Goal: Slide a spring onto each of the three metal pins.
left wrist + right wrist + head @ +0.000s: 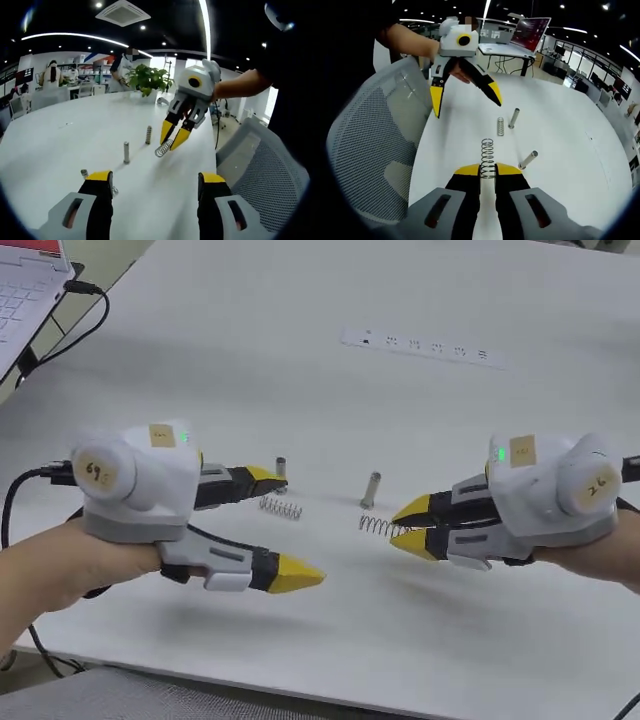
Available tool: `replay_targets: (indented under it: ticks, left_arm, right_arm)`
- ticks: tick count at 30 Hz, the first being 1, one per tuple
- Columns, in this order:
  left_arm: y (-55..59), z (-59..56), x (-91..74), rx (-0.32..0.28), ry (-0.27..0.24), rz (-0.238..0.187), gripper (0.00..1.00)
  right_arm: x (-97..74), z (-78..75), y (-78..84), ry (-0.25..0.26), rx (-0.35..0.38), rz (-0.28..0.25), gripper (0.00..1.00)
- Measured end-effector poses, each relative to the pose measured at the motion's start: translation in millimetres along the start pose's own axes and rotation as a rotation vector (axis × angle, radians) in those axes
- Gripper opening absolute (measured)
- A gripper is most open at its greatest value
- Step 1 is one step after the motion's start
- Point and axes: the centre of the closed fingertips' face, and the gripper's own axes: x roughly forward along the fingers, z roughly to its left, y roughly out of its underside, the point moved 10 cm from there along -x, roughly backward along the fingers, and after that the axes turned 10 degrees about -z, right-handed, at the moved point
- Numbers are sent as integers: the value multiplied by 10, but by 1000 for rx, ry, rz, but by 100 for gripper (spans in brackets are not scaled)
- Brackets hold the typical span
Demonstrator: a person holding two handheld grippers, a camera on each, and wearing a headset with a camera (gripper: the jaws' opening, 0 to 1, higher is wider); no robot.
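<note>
My right gripper (412, 526) (487, 171) is shut on one end of a spring (376, 526) (487, 152) that sticks out ahead of its yellow tips, low over the white table. An upright metal pin (370, 490) (528, 160) stands just beyond that spring. A second spring (281, 507) (500, 126) lies near a short pin (281, 468) (514, 118). My left gripper (285, 527) (157, 177) is open, its jaws wide apart around the loose spring's area. In the left gripper view, a coiled upright piece (148, 135), seemingly a spring on a pin, stands behind the pin (126, 151).
A white power strip (420, 345) lies at the back of the table (300, 300). A laptop (25, 285) and a black cable (85, 325) sit at the far left. A mesh chair (385, 135) stands at the near table edge.
</note>
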Motion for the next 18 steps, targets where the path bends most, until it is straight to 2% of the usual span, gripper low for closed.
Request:
replay_targets:
  ticks: [3, 6, 11, 18]
  left_arm:
    - [-7, -24, 86, -17, 27, 4, 57]
    - [0, -84, 204, -2, 63, 11, 54]
    - [-18, -120, 335, 7, 96, 12, 47]
    - [-96, -98, 429, 30, 139, 15, 36]
  right_arm:
    - [-2, 28, -14, -4, -5, -1, 8]
    - [-1, 80, -22, -26, -26, 3, 8]
    - [-17, 106, -31, -40, -44, 3, 8]
    - [-55, 99, -28, -39, -51, 0, 8]
